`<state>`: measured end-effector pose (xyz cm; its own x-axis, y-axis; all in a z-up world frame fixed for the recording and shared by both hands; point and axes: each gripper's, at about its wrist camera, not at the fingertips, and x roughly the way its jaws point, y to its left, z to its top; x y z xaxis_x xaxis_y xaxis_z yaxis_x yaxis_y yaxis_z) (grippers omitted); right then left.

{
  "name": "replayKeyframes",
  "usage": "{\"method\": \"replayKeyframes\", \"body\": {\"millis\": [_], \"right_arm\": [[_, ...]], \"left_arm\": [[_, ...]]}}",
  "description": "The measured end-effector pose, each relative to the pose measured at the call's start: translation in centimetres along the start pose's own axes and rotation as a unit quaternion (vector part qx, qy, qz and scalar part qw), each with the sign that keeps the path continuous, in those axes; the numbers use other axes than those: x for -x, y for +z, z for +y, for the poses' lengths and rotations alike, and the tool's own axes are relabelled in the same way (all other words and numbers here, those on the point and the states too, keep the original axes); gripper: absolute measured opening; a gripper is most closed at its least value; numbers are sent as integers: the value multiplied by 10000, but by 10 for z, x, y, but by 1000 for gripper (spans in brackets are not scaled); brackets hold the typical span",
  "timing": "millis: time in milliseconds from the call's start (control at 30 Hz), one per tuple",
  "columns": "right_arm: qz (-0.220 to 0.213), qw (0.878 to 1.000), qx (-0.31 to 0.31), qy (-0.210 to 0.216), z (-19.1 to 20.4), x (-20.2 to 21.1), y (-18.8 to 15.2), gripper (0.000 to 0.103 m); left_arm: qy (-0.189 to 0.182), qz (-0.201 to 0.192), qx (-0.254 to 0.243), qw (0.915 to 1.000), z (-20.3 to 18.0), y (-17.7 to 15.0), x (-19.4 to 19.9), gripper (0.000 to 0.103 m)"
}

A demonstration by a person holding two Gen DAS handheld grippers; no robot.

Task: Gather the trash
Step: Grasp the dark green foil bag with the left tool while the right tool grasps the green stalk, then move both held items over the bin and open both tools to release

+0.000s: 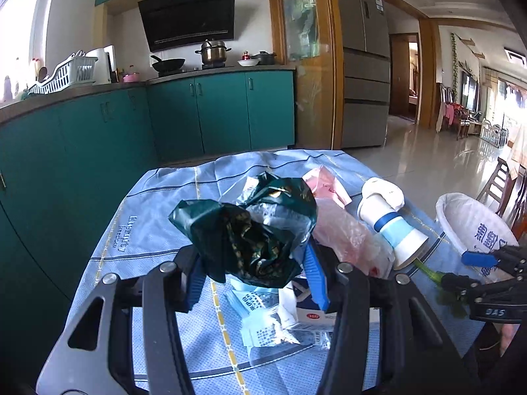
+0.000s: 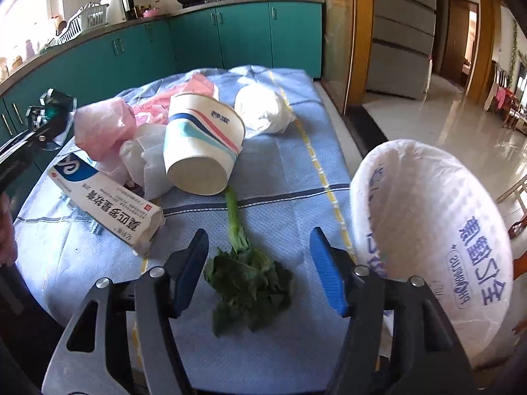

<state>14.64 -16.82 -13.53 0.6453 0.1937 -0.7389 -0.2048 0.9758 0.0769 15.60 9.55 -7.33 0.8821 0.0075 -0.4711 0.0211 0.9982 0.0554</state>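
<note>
My left gripper point(image 1: 257, 276) is shut on a crumpled dark green wrapper point(image 1: 243, 230) and holds it above the blue tablecloth point(image 1: 138, 230); it also shows at the left of the right wrist view point(image 2: 56, 112). My right gripper point(image 2: 260, 266) is open, its fingers on either side of a wilted green leaf point(image 2: 247, 273) on the cloth. A bin lined with a white bag point(image 2: 428, 223) stands right of it. A paper cup point(image 2: 204, 144), a medicine box point(image 2: 105, 204), a pink bag point(image 2: 102, 125) and a white wad point(image 2: 263, 108) lie on the table.
Small printed packets point(image 1: 260, 326) lie under the left gripper. Teal kitchen cabinets point(image 1: 197, 112) stand behind the table. A fridge point(image 1: 365, 65) and tiled floor point(image 1: 428, 151) are to the right. The table's edge is near the bin.
</note>
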Motion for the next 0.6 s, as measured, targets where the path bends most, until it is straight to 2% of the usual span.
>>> {"method": "replayKeyframes", "body": {"millis": [233, 300, 367, 467, 600], "right_arm": [[105, 9996, 214, -125, 12, -15, -4, 61], [109, 9997, 211, 9, 14, -14, -4, 46], [105, 9995, 304, -52, 16, -10, -6, 28], [22, 9997, 189, 156, 12, 1, -7, 20], [-204, 9997, 56, 141, 3, 24, -7, 17]], "left_arm": [[-1, -18, 164, 9999, 9, 2, 2, 52], [1, -19, 181, 9998, 10, 1, 2, 52], [19, -19, 185, 9998, 10, 1, 2, 52], [53, -13, 198, 9998, 12, 2, 2, 52], [164, -1, 189, 9997, 11, 1, 2, 52]]}}
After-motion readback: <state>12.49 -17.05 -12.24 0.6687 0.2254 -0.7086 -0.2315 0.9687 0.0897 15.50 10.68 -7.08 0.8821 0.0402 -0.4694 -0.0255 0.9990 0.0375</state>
